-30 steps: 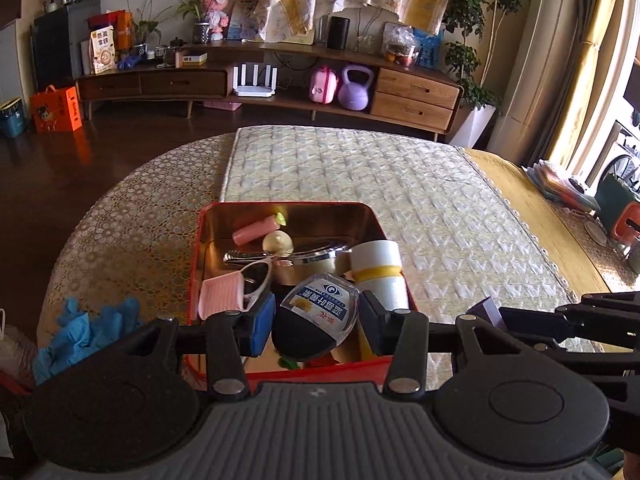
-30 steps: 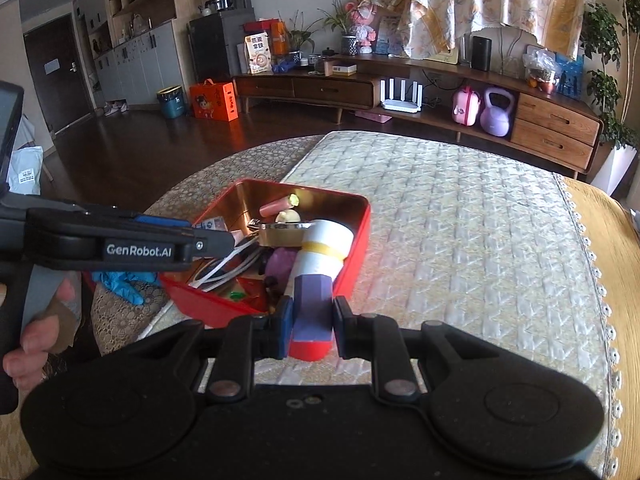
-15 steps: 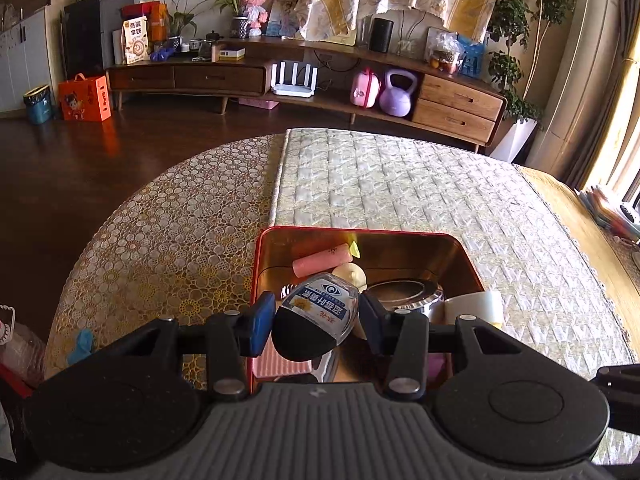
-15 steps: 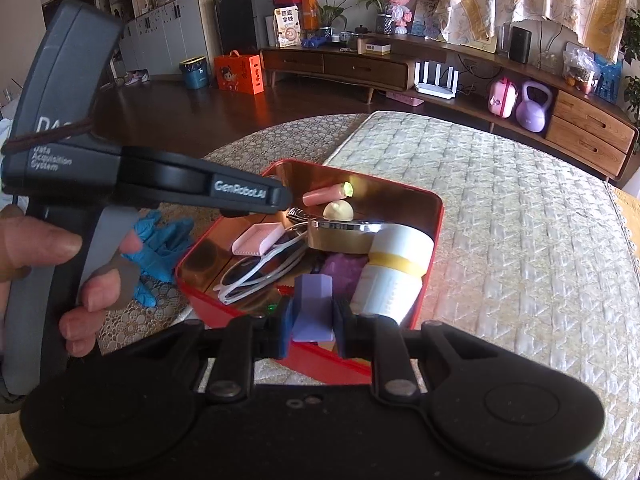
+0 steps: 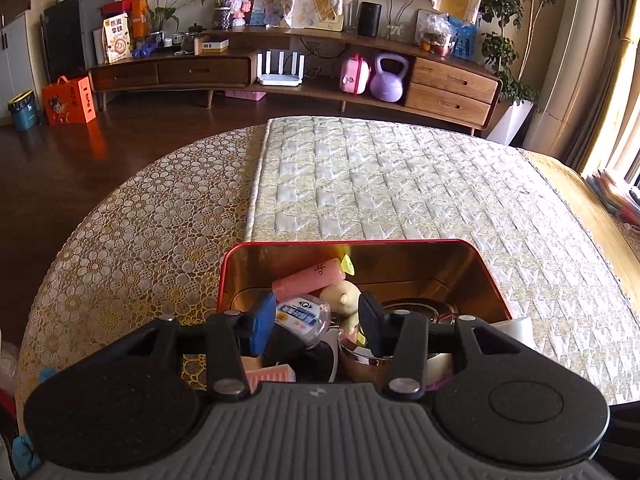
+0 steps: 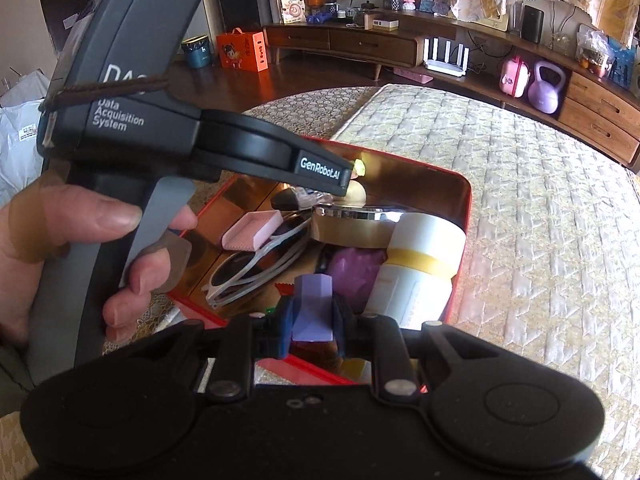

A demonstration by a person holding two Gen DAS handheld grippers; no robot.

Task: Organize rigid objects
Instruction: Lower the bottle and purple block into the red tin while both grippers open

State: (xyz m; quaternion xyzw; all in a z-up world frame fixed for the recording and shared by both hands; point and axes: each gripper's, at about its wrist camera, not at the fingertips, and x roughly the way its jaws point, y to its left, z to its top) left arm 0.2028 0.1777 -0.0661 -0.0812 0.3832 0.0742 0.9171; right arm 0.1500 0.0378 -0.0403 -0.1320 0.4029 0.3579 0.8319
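Note:
A red tin (image 5: pixel 484 268) with a shiny gold inside sits on the bed; it also shows in the right wrist view (image 6: pixel 466 200). My left gripper (image 5: pixel 316 322) is open over the tin, and the small clear bottle with a black cap (image 5: pixel 302 316) lies loose between the fingers, leaning on the left one. My right gripper (image 6: pixel 312 314) is shut on a small lilac block (image 6: pixel 312 304) above the tin's near edge. Inside lie a pink tube (image 5: pixel 308 280), white sunglasses (image 6: pixel 256 264), a pink case (image 6: pixel 252 230), a metal lid (image 6: pixel 356 220) and a white cup (image 6: pixel 416 264).
The tin rests on a quilted bedspread (image 5: pixel 400 184) next to a lace cover (image 5: pixel 132 232). A person's hand (image 6: pixel 80 248) holds the left gripper's handle close at the left in the right wrist view. A wooden sideboard (image 5: pixel 280 68) stands beyond the bed.
My left gripper has moved forward and down into the tin and opened; the bottle has slipped from its grip. My right gripper has moved closer over the tin with the lilac block.

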